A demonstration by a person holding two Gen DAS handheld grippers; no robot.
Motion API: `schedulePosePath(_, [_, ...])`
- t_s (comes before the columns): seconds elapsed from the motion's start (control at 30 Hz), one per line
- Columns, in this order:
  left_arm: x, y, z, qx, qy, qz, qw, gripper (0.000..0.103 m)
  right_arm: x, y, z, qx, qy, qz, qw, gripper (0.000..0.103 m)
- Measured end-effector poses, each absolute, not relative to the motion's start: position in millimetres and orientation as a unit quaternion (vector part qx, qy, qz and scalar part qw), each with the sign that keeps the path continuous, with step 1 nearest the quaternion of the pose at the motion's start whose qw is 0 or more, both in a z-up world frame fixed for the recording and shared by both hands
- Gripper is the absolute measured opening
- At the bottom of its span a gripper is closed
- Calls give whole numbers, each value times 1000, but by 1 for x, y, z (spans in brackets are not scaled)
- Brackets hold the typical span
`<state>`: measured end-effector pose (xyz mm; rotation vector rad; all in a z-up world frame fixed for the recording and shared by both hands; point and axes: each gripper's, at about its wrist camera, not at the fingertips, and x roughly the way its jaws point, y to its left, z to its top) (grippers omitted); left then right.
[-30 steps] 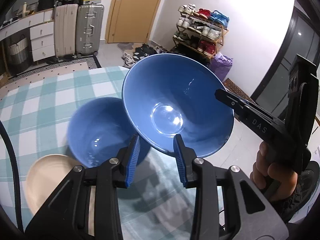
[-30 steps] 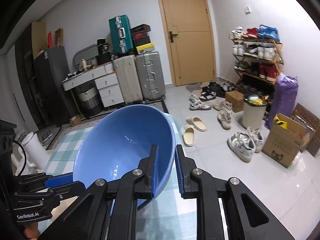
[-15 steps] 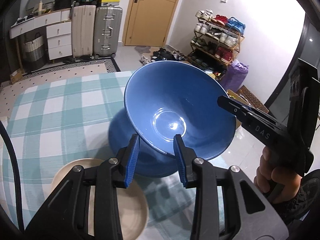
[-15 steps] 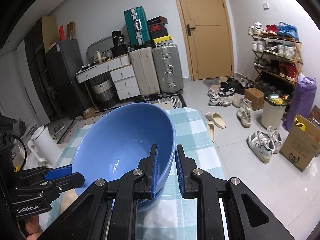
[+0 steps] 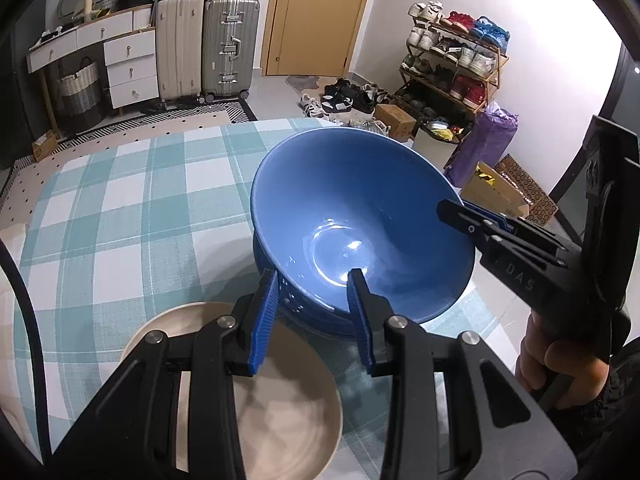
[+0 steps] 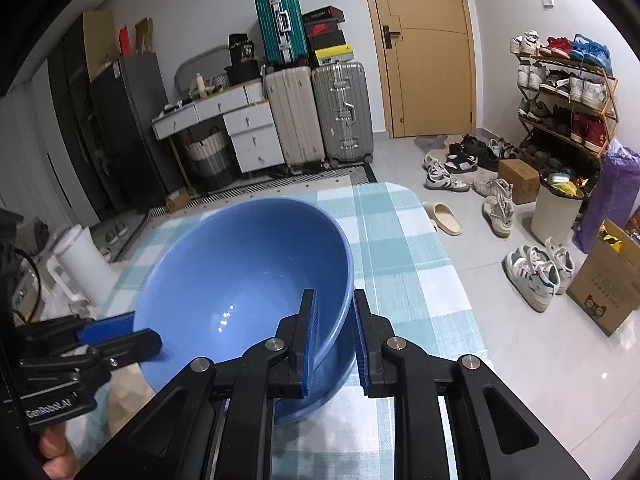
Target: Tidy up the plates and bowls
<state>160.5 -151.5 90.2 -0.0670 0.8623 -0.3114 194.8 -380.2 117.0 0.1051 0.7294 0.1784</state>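
Observation:
A blue bowl (image 5: pixel 360 216) sits tilted inside a second blue bowl (image 5: pixel 304 304) on the checked tablecloth. My right gripper (image 6: pixel 333 336) is shut on the top bowl's rim (image 6: pixel 340 280); it shows at the right of the left wrist view (image 5: pixel 460 210). My left gripper (image 5: pixel 310 312) is open, its fingers astride the near rim of the bowls. It shows at the lower left of the right wrist view (image 6: pixel 120 334). A beige plate (image 5: pixel 256 408) lies under my left gripper, touching the lower bowl.
The table with the checked cloth (image 5: pixel 120 200) ends just right of the bowls (image 6: pixel 436 248). Beyond stand suitcases (image 5: pixel 204 44), a drawer unit (image 5: pixel 128 68), a shoe rack (image 5: pixel 456 56), loose shoes (image 6: pixel 532 268) and a bin (image 6: pixel 556 208).
The right gripper carried the top bowl over the second bowl and lowered it into it. The left gripper pulled back, so the beige plate now shows beneath it.

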Motion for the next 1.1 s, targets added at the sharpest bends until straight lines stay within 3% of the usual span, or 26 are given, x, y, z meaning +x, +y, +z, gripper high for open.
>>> schedulePosePath(0.53, [186, -159, 42, -1, 440, -124, 890, 31, 199, -360, 80, -27, 366, 57, 928, 18])
schedulePosePath(1.1, [192, -166, 26, 14, 446, -120, 887, 31, 201, -355, 65, -53, 369, 42, 927, 19])
